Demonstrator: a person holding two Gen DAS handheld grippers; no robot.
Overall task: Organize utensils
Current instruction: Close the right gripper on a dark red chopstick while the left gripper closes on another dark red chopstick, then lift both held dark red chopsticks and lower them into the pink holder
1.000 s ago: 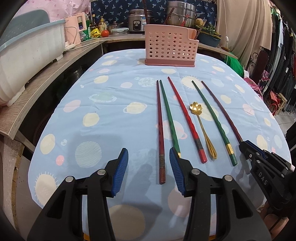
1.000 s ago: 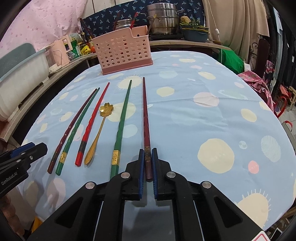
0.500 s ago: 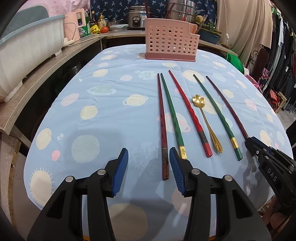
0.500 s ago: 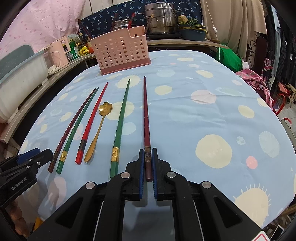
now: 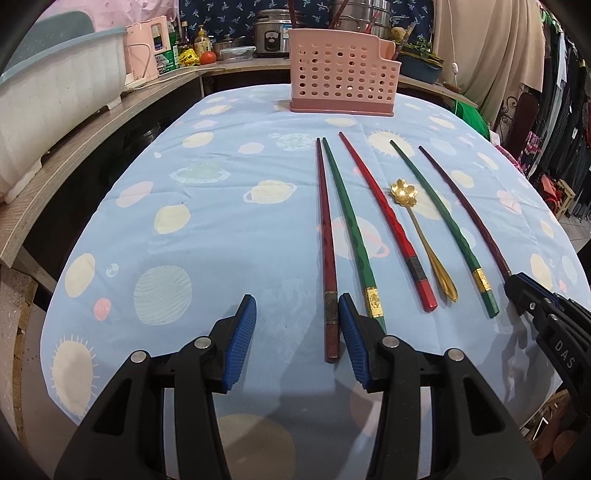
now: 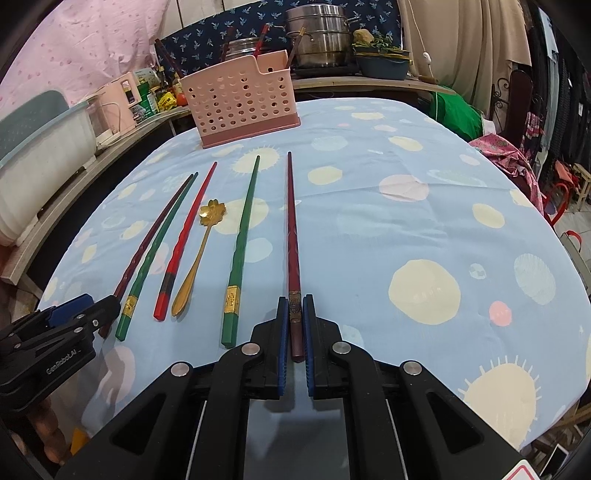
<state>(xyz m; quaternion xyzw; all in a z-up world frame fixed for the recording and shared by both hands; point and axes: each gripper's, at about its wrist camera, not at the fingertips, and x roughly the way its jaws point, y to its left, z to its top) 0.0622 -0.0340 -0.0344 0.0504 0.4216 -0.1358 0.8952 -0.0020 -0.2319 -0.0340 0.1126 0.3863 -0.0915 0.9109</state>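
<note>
Several chopsticks and a gold flower spoon (image 5: pixel 424 236) lie side by side on the blue planet-print tablecloth (image 5: pixel 207 236). My right gripper (image 6: pixel 294 325) is shut on the thick end of the rightmost dark maroon chopstick (image 6: pixel 293 236), which still lies along the cloth. In the left wrist view the right gripper (image 5: pixel 517 284) shows at that chopstick (image 5: pixel 465 210). My left gripper (image 5: pixel 297 332) is open, with the end of the leftmost dark red chopstick (image 5: pixel 327 243) between its jaws near the right finger. The pink perforated utensil holder (image 5: pixel 341 74) stands at the far edge.
A green chopstick (image 5: pixel 351 232), a red one (image 5: pixel 388 225) and a second green one (image 5: pixel 443 229) lie between the two maroon ones. A wooden counter with a white tub (image 5: pixel 55 107) runs along the left. Pots (image 6: pixel 317 33) and bottles stand behind the holder.
The left gripper has moved forward and down, so the leftmost chopstick's end now lies between its open jaws. The right gripper stays shut on the maroon chopstick.
</note>
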